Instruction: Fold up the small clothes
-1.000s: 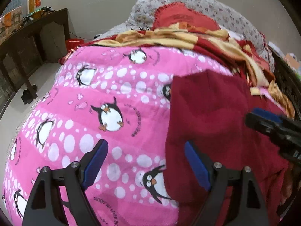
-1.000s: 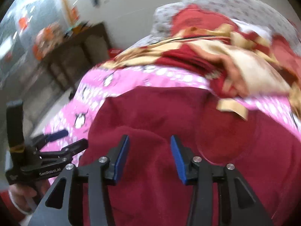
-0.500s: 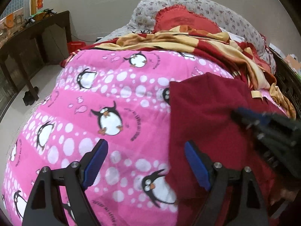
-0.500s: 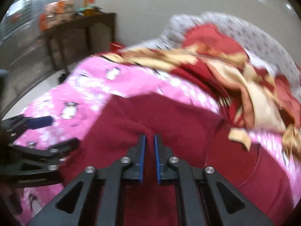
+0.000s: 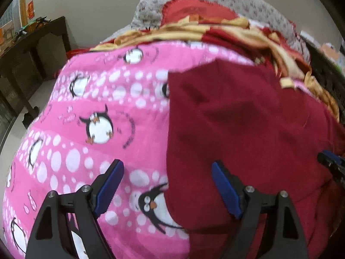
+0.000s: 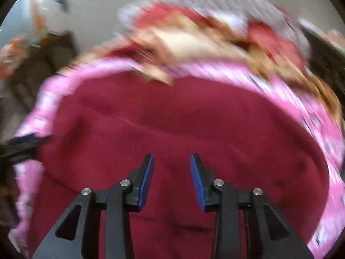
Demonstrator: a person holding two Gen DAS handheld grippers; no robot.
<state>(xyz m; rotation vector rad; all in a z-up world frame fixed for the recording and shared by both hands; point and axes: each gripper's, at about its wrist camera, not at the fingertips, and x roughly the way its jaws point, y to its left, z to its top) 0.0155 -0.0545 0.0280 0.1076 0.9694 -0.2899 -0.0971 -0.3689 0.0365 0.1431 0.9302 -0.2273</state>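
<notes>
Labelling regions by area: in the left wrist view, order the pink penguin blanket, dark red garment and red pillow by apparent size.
1. pink penguin blanket and dark red garment: too alike to rank.
2. red pillow, farthest away, so this is unsure.

One maroon garment [image 5: 248, 129] lies on one pink penguin blanket [image 5: 103, 99] on my bed, beside one red-and-gold quilt [image 5: 232, 32], one red pillow [image 5: 194, 8] and my two tongs: left tongs [image 5: 166, 185], right tongs [image 6: 171, 177].
</notes>
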